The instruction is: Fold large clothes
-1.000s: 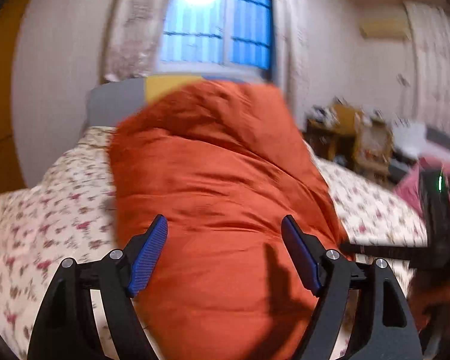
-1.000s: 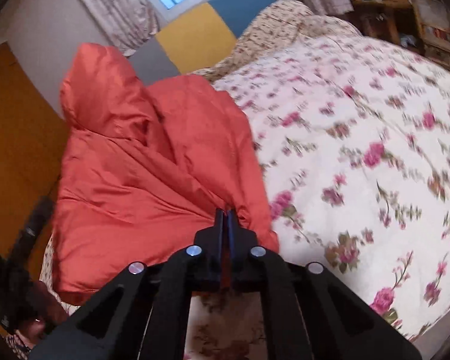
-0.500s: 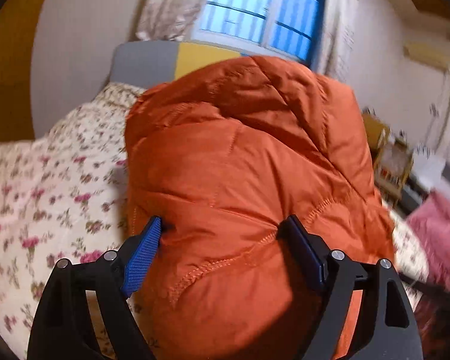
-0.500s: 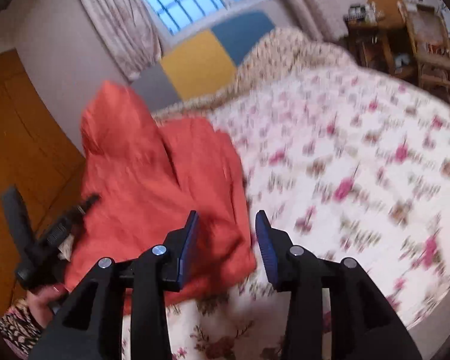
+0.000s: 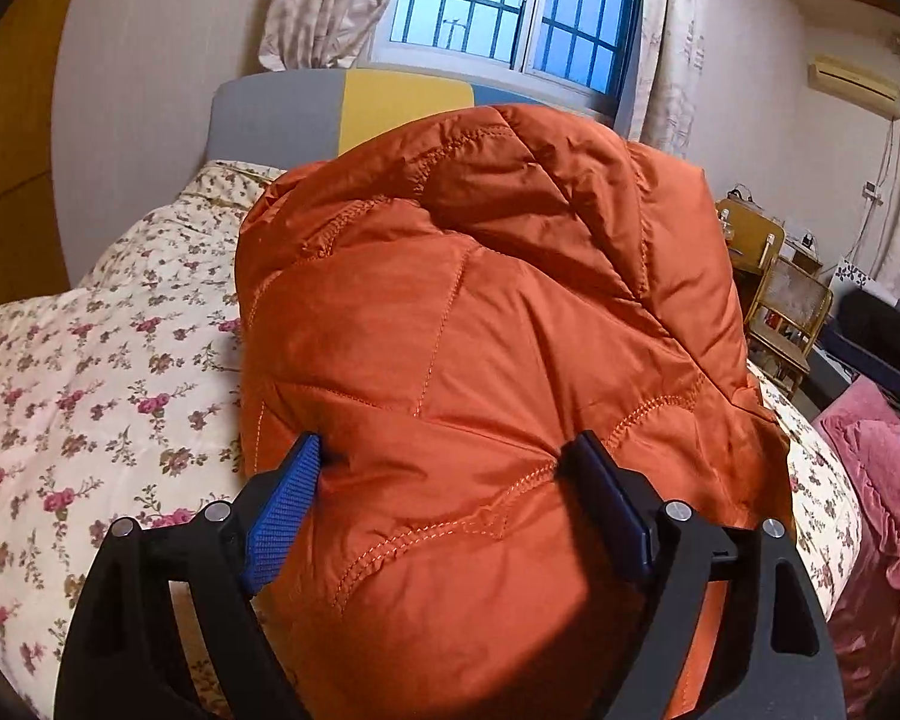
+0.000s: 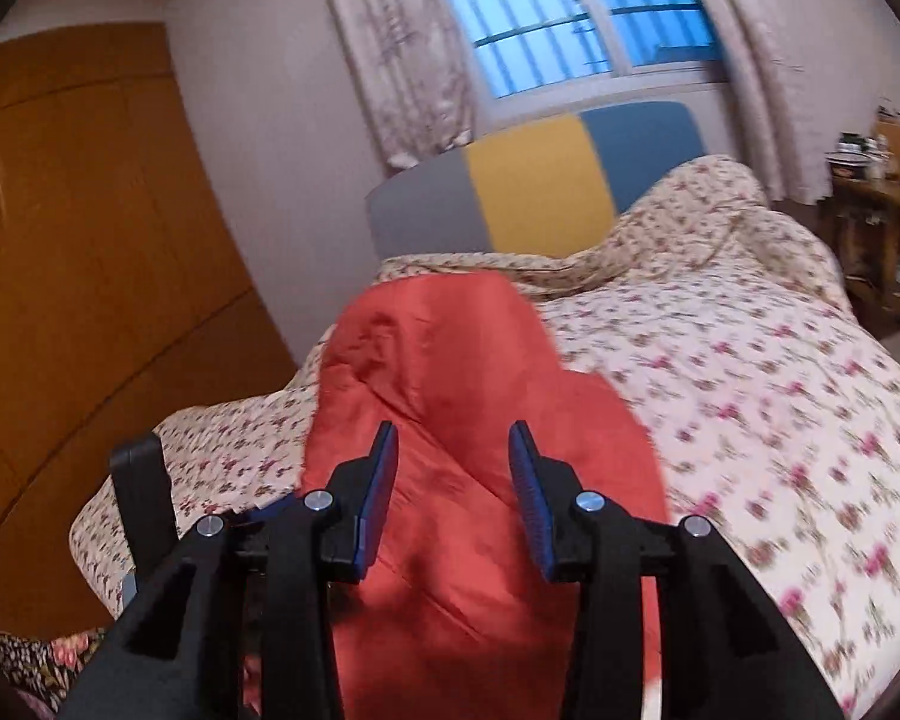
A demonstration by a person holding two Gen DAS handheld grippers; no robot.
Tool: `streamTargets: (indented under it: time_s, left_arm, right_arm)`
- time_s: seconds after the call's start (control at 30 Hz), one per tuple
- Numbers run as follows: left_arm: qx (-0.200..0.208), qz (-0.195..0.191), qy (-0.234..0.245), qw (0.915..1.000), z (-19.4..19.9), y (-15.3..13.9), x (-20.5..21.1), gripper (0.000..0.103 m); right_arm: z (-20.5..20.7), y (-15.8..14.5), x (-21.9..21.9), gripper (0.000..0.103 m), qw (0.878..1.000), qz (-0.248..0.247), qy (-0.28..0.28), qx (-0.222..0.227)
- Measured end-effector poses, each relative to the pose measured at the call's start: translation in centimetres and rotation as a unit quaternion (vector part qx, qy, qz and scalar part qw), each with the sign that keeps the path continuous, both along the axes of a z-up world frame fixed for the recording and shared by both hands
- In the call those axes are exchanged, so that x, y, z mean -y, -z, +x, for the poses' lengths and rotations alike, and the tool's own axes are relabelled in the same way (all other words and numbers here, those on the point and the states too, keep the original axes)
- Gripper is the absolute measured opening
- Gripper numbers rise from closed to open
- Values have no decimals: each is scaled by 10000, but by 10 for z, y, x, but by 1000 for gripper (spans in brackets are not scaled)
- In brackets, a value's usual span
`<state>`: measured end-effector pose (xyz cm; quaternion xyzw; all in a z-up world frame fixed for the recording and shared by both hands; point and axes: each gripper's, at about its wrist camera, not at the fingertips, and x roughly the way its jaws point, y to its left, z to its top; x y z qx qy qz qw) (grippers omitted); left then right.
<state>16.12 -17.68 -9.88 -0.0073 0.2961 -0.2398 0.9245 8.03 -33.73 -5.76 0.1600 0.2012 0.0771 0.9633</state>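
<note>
An orange quilted puffer jacket (image 5: 480, 360) lies bunched on the floral bed. In the left wrist view it fills the middle, with its bulk pushed between the wide-open jaws of my left gripper (image 5: 444, 480); the blue pads touch its sides without pinching. In the right wrist view the same jacket (image 6: 450, 372) lies ahead and below. My right gripper (image 6: 453, 468) is open and empty above the jacket's near end. The left gripper's black body (image 6: 141, 498) shows at the lower left of that view.
The floral bedspread (image 6: 750, 390) covers the bed to the right of the jacket. A grey, yellow and blue headboard (image 6: 534, 186) stands under the window. A wooden wardrobe (image 6: 78, 276) is on the left. A chair and desk (image 5: 780, 300) and a pink cloth (image 5: 870, 480) stand beside the bed.
My right gripper let go of the jacket's edge, opened and swung up over the jacket. My left gripper pushed forward until the jacket's bulk sat between its open jaws.
</note>
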Motion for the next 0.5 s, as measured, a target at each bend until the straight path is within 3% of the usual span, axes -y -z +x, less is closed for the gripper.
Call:
streamTargets:
  time_s: [0.13,0.33,0.4,0.5]
  left_arm:
    - [11,51,39,10000,0,-1,5,83]
    - [-85,123,149,9998,8,-1,11,89]
    - [-114,179,218,9995,11,-1,17,97]
    - [-55,344,308,9989,16,3,29,99]
  right_arm:
    - [47,1,-18,33,9990,-338,-260,-104]
    - [119,27,-6,25,9962,-705,-68,-500]
    - [133,42,2,23,9951,-705,-45,-697]
    - [147,66,17,22,9949,-470,45,-886]
